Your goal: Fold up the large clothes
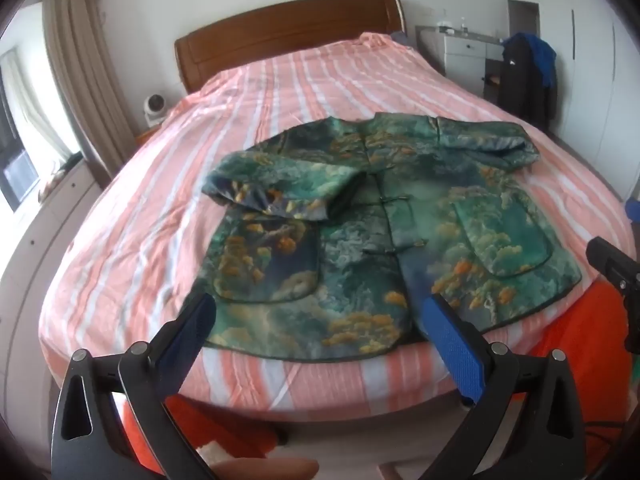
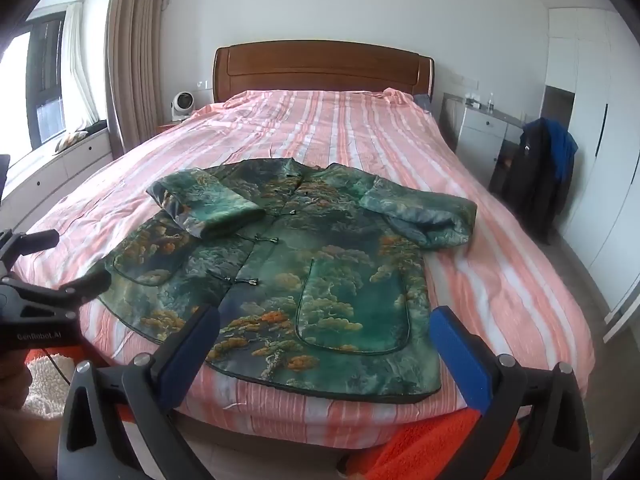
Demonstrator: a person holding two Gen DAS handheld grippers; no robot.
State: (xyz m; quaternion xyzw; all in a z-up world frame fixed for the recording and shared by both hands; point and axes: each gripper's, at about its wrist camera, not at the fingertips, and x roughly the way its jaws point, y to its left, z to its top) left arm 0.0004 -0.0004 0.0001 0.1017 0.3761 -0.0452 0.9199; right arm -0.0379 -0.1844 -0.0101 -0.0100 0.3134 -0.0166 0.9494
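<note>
A green padded jacket (image 1: pixel 360 224) with orange cloud print lies front up on the pink striped bed (image 1: pixel 280 92), hem toward me. Its left sleeve (image 1: pixel 276 188) is folded in over the chest; the right sleeve (image 1: pixel 492 140) is bent beside the body. My left gripper (image 1: pixel 320 316) hovers open just short of the hem, nothing between its blue pads. In the right wrist view the same jacket (image 2: pixel 304 272) fills the middle, and my right gripper (image 2: pixel 324 328) stands open above the hem's right part, empty. The left gripper's body (image 2: pixel 44 288) shows at that view's left edge.
A wooden headboard (image 2: pixel 320 68) closes the far end. A small white fan (image 2: pixel 182 104) sits on the left bedside stand. A chair draped with dark and blue clothes (image 2: pixel 536 172) stands right of the bed by white drawers (image 2: pixel 480 132). Orange fabric (image 2: pixel 432 444) lies below the bed's near edge.
</note>
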